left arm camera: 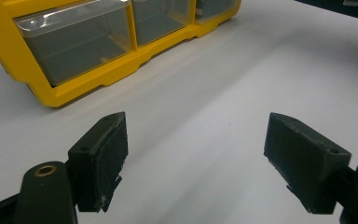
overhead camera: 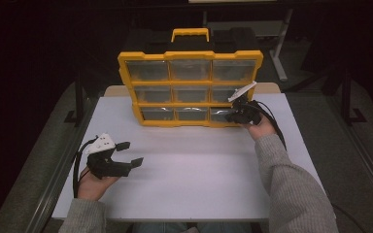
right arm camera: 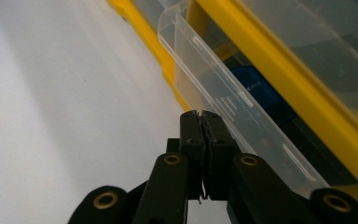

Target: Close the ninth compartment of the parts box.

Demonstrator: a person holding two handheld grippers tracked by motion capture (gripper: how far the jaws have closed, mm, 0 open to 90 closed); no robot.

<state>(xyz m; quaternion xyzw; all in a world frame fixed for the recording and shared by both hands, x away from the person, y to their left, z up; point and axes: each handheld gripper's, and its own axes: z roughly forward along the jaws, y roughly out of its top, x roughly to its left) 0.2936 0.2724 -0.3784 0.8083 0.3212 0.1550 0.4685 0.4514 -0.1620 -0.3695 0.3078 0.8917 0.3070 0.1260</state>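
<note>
Yellow plastic organiser cabinet (overhead camera: 190,90) with nine clear drawers stands upright at the far middle of my white worktop (overhead camera: 189,170), and the work I have in hand is its bottom-right clear plastic drawer (overhead camera: 220,114). In the right gripper view that drawer (right arm camera: 223,100) is slid a little way out of its yellow frame, its transparent lip standing proud of the front, with something dark blue dimly visible inside it. My right gripper (overhead camera: 234,116) sits just at that drawer's front, its jaws clenched together; from the right gripper view they look pressed pad to pad beside the lip, and I cannot tell whether they pinch any edge of it. So I judge the opening as begun but far from finished: the drawer is cracked open, not drawn out far enough to reach what lies in it. The other eight drawers look flush and untouched. My left gripper (overhead camera: 126,156) rests well apart on the near left of the worktop, jaws released and wide with nothing between them, waiting for its turn.
</note>
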